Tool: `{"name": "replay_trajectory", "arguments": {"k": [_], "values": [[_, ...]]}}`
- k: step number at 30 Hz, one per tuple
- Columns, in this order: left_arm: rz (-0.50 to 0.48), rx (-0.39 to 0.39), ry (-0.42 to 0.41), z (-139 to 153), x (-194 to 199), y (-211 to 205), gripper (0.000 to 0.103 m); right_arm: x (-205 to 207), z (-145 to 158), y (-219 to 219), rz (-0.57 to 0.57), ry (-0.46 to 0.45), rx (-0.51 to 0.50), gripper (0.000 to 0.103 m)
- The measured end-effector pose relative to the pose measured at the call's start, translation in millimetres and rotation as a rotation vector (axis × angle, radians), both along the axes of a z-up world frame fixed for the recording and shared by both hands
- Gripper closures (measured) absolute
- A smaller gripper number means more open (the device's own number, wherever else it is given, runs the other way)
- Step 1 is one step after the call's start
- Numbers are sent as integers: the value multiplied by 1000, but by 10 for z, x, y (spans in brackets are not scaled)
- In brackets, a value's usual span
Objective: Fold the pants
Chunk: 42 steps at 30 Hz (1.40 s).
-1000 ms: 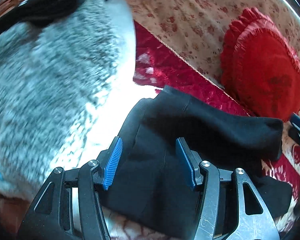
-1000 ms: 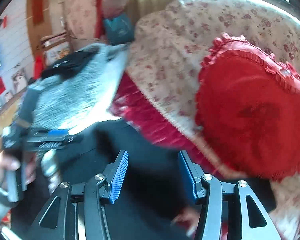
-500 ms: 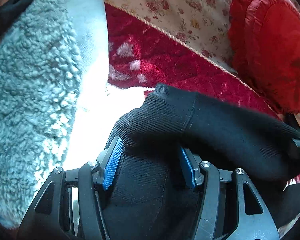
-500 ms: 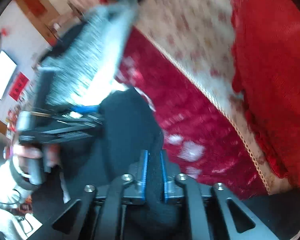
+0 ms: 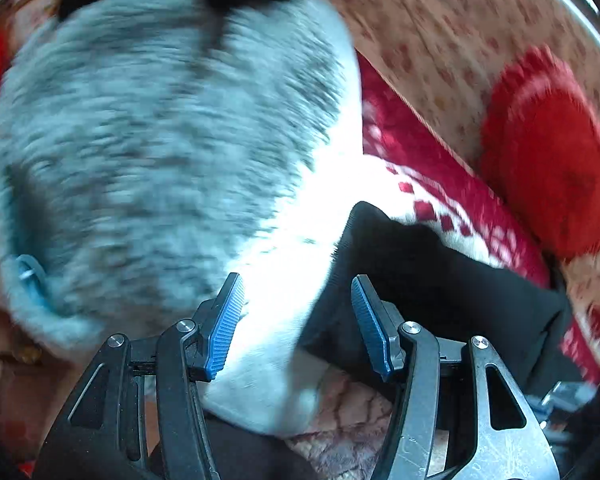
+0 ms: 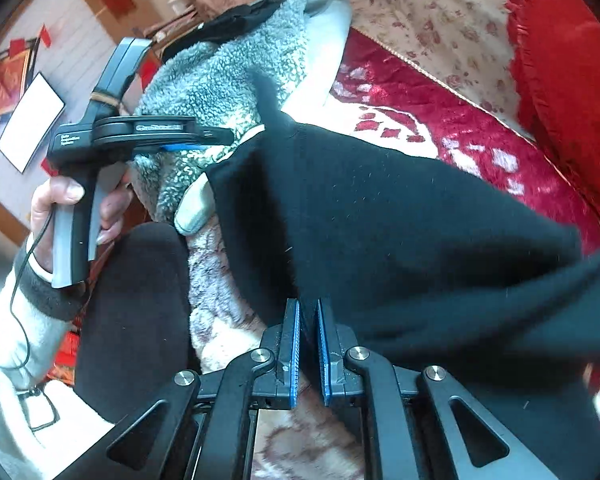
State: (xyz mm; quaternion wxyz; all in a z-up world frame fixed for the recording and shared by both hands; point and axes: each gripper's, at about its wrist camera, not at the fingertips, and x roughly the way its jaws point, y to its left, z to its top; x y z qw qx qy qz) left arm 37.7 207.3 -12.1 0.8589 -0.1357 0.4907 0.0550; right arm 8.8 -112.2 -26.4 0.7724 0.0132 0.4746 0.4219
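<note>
The black pants [image 6: 380, 216] lie folded on the red and white sofa cover; they also show in the left wrist view [image 5: 432, 276]. My right gripper [image 6: 308, 312] is shut on the near edge of the pants, with black cloth between the blue pads. My left gripper [image 5: 296, 300] is open and empty, held above the pants' left end; its body also shows in the right wrist view [image 6: 140, 132], held in a hand at the left.
A fluffy grey blanket [image 5: 140, 140] is piled to the left of the pants. A red frilled cushion [image 5: 552, 168] leans on the floral sofa back [image 6: 440, 12] at the right. The person's dark-clad knee [image 6: 132, 300] is near the sofa's front edge.
My left gripper has lifted off the pants and drawn back to the left, still open. My right gripper stays shut on the pants and has pulled the edge toward me.
</note>
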Motion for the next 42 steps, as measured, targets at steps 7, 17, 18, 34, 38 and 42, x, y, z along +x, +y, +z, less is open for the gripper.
{"name": "replay_trajectory", "arguments": {"k": [7,17,18,34,38,42], "values": [[-46,3,-99,333,-26,-259,47,-287,33,251,-6,-62,-127,96],[-369,15,-1,-13,50,-1587,47,622,255,-1297,-588,11,-150,61],[-399,11,8,-43,53,-1721,47,777,222,-1406,-620,23,-178,61],[-634,76,42,-292,40,-2588,47,1587,-155,-1657,-728,178,-355,99],[-677,1,69,-296,-87,-2471,47,819,282,-2067,-783,117,-235,99],[-683,-7,64,-274,-231,-2409,47,-7,479,-2289,-834,128,-142,99]]}}
